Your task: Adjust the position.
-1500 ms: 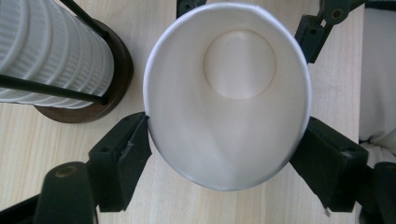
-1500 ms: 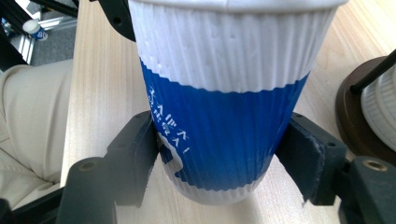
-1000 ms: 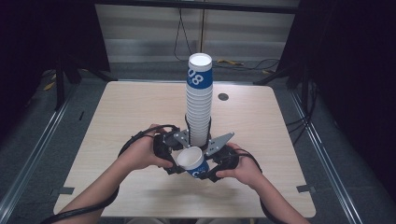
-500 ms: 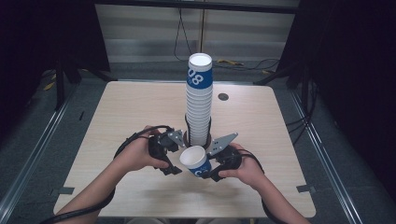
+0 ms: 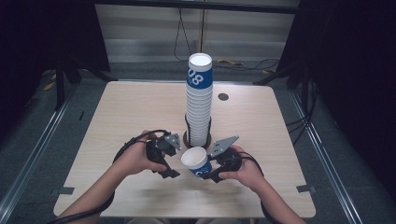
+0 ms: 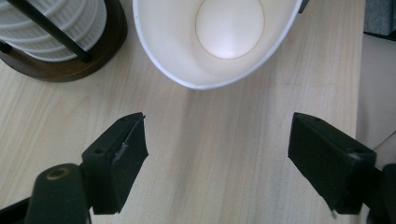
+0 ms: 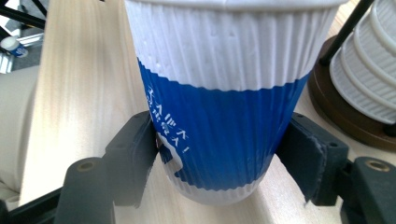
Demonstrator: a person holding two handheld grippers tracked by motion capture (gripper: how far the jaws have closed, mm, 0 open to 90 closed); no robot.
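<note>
We see the stack of cups (image 5: 199, 100) in its holder (image 5: 188, 138) mid-table (image 5: 121, 109); before it, a single cup (image 5: 195, 161) sits between our left gripper (image 5: 172, 168) and right gripper (image 5: 210, 173).

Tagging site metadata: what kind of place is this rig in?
Probably a lab or studio recording bay, not a home or café. A lone wooden table stands among dark curtains, loose cables run across the floor behind it, and metal floor rails flank it. The tall cup stack looks like a test prop.

I see even overhead light on pale wooden table (image 5: 140, 107), surroundings dark. Soft shadows beneath ribbed white-and-blue paper cup (image 7: 224, 107). Slight blur near it, no glare.
</note>
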